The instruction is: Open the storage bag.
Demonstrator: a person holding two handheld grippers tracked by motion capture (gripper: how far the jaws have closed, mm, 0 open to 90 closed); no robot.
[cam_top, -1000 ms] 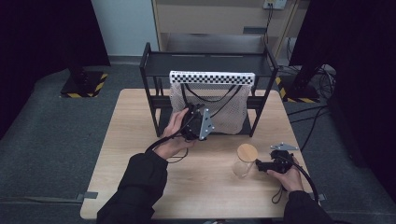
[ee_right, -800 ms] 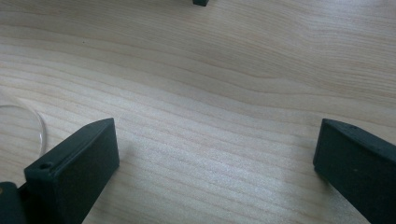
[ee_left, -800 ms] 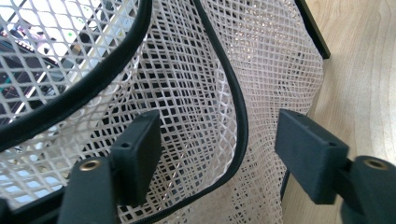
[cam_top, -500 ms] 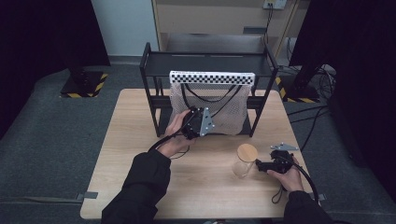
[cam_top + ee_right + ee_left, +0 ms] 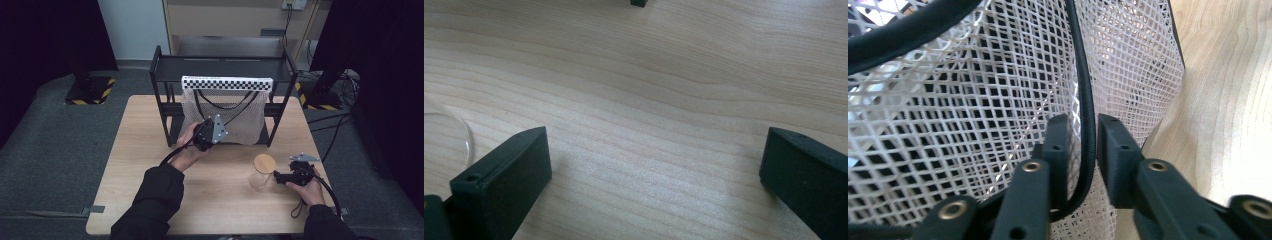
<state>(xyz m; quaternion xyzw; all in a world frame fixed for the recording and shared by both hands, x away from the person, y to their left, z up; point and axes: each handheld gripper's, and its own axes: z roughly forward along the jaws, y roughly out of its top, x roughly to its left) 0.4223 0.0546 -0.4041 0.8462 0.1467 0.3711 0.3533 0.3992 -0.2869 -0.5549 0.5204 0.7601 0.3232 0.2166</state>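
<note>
Left gripper point(image 5: 1082, 150) jaws have just been closing, nearly together; right gripper point(image 5: 654, 165) low, jaws spread wide

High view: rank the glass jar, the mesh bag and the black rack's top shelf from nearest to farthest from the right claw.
1. Glass jar, cork-lidded, just left of the right claw.
2. Mesh bag, hanging at the rack's front, up and to the left.
3. Top shelf of the black rack, behind and above the bag.

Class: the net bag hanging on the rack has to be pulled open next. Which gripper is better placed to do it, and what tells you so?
The left gripper: its jaws have just been closing around the black strap of the net bag. The right gripper rests open on the table beside the jar, far from the bag.
</note>
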